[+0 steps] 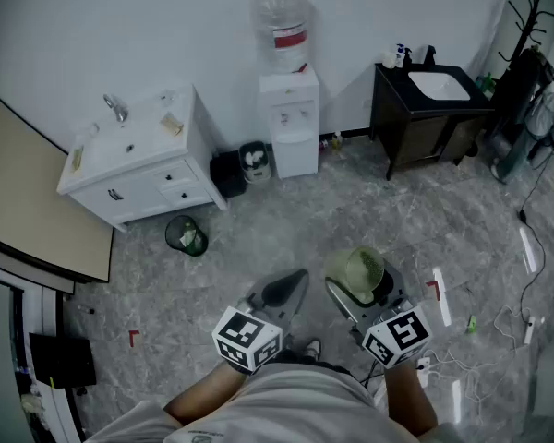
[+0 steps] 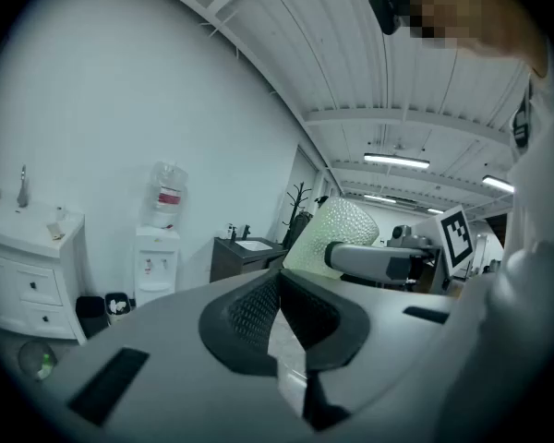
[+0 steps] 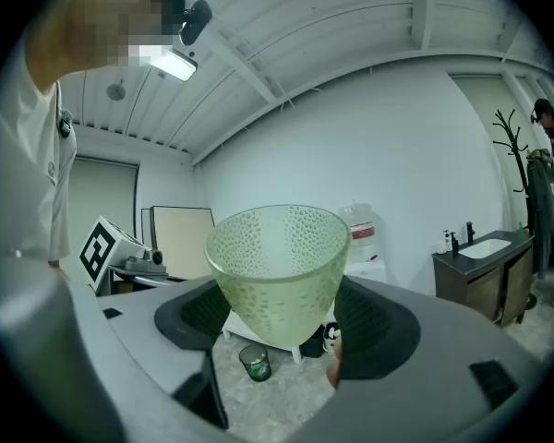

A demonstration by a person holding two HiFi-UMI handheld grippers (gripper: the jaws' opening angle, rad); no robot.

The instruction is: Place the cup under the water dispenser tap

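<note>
Two vanity units are set against the far wall in the head view: the white vanity unit (image 1: pixel 134 169) at ten o'clock from the grippers and the dark vanity unit (image 1: pixel 425 118) at two o'clock. Between them, at twelve o'clock, the water dispenser (image 1: pixel 289 123) is seen upright with its bottle (image 1: pixel 282 17) on top. Its taps are too small to be made out, and in the right gripper view most of its body is hidden behind the cup. A coat rack (image 1: pixel 526 26) at the far right is cut off by the frame edge. A black bin (image 1: pixel 229 172) is placed just beside the dispenser at its nine o'clock, and a green waste basket (image 1: pixel 186 235) is set on the floor near the white vanity unit.

The left gripper (image 1: pixel 291 289) is held with its jaws together and nothing between them. The right gripper (image 3: pixel 282 326) is clamped on the cup (image 3: pixel 277 257), a pale green dimpled one held upright, mouth up, well apart from the dispenser. In the head view the right jaw tips are hidden beneath the cup's rim.
</note>
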